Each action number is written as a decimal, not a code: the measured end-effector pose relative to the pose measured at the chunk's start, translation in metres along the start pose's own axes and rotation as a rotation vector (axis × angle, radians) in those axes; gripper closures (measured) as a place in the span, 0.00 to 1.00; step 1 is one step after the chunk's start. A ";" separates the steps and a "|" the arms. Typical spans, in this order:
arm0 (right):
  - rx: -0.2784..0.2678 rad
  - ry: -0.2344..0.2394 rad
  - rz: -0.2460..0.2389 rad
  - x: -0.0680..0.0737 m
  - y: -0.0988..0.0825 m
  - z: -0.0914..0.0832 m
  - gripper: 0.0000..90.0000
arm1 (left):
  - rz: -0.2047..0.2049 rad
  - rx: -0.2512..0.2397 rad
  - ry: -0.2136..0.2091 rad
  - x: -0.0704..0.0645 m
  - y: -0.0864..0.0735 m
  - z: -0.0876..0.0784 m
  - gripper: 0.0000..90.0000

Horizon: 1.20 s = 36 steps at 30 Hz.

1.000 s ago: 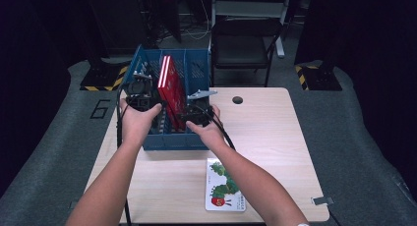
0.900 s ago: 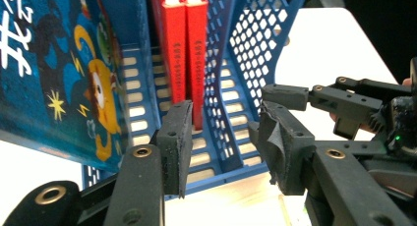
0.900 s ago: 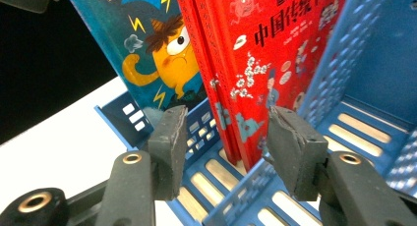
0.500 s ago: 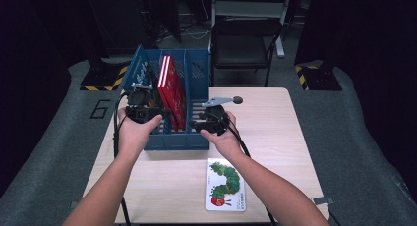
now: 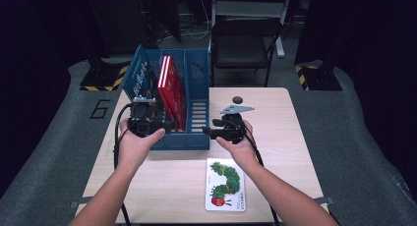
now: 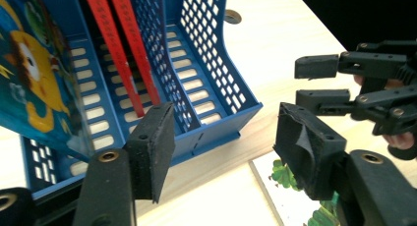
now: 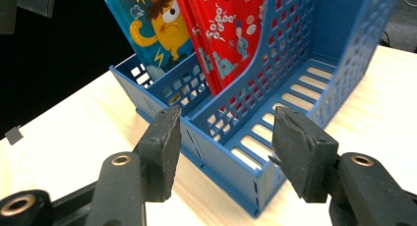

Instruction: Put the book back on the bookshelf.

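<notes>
Both grippers' jaws have just been opening and stand spread with nothing between them: the left gripper [image 5: 169, 124] beside the red book [image 5: 172, 91] in the blue file rack's [image 5: 196, 140] middle slot, the right gripper [image 5: 209, 132] at the rack's front right corner. The caterpillar picture book [image 5: 225, 184] lies flat on the table [image 5: 275, 137] just in front of the rack, likely next. Lower both grippers to its edges, pinch squarely, and stand it in the empty right slot.

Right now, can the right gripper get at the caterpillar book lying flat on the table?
Probably yes. The right gripper is open and holds nothing, and the caterpillar book lies uncovered on the table just below that hand, clear of the blue rack. Lying flat, it may be awkward to pinch.
</notes>
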State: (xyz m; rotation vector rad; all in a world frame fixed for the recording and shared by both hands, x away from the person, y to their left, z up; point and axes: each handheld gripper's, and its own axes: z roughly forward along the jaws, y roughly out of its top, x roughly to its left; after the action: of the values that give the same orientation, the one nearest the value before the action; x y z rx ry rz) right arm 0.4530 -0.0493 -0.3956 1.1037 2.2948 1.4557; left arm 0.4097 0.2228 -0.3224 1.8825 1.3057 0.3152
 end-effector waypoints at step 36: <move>-0.063 -0.137 0.015 0.003 -0.083 -0.085 0.45 | 0.155 0.013 -0.158 -0.029 -0.091 0.056 0.42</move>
State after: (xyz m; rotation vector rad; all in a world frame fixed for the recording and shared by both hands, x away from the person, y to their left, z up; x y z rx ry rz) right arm 0.3658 -0.1252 -0.4232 1.1668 2.1376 1.4015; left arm 0.3697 0.1844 -0.4185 1.9812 1.0623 0.2318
